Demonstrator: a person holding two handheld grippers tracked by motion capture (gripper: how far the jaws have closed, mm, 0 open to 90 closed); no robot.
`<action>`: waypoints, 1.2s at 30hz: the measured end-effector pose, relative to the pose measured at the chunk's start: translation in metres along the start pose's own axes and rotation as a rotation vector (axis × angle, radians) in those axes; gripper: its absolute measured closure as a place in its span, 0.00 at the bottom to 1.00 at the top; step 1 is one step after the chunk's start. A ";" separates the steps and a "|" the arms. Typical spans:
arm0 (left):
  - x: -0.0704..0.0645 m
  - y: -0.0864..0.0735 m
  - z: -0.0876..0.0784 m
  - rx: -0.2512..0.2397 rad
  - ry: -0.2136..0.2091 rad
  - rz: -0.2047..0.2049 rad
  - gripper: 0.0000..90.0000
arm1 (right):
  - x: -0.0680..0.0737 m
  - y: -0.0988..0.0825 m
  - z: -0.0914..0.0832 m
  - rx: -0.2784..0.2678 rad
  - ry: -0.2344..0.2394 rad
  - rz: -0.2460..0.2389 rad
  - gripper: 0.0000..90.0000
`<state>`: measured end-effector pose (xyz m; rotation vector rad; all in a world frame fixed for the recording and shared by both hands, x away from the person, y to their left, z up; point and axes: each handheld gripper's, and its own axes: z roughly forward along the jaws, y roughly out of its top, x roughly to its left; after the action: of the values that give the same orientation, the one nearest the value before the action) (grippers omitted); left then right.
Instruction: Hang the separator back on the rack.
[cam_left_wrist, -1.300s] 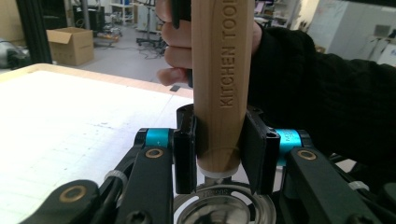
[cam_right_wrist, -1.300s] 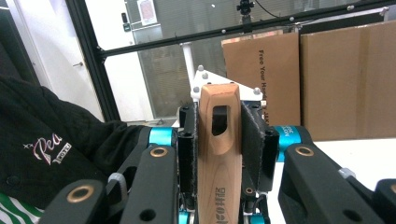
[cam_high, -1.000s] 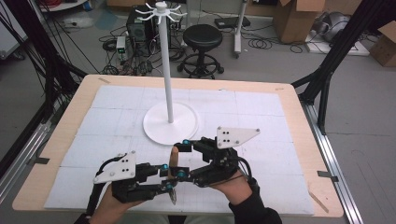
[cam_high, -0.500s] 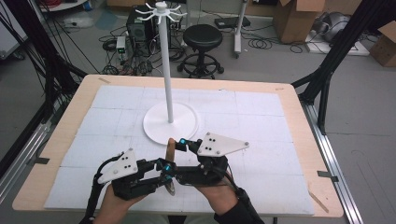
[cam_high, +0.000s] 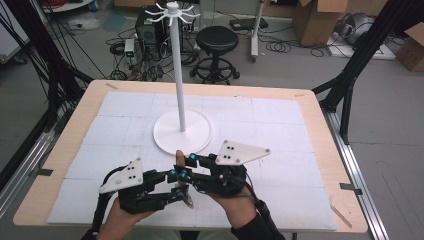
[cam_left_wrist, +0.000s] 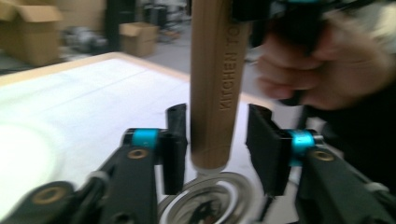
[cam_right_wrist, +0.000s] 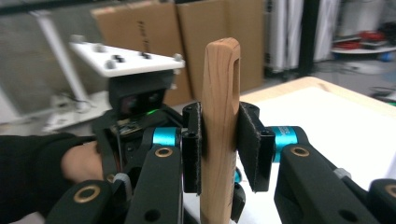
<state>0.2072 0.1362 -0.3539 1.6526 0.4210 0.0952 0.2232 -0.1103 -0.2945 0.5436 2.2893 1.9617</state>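
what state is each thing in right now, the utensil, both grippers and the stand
wooden-handled utensil: upright, off the table, handle between both grippers, metal end down
right gripper: shut on the handle, jaws have just been closing
left gripper: jaws around the handle's lower end, right pad apart from it, have just been opening
white stand: upright on its round base, hooks at the top bare
table: covered with a white sheet

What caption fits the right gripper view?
Right gripper shut on the wooden utensil handle, its hanging slot up.
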 end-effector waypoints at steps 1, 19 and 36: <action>0.001 0.000 -0.001 0.001 -0.009 0.006 0.60 | -0.002 0.000 -0.002 -0.003 0.031 0.002 0.81; 0.002 -0.003 0.002 0.018 -0.207 0.015 0.78 | -0.027 -0.011 -0.012 -0.092 0.370 0.030 0.81; 0.000 0.000 -0.001 0.002 -0.042 0.021 0.79 | -0.001 0.001 -0.002 -0.043 0.055 -0.012 0.61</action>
<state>0.2070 0.1377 -0.3539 1.6585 0.3723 0.0759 0.2233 -0.1125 -0.2934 0.4764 2.2699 2.0404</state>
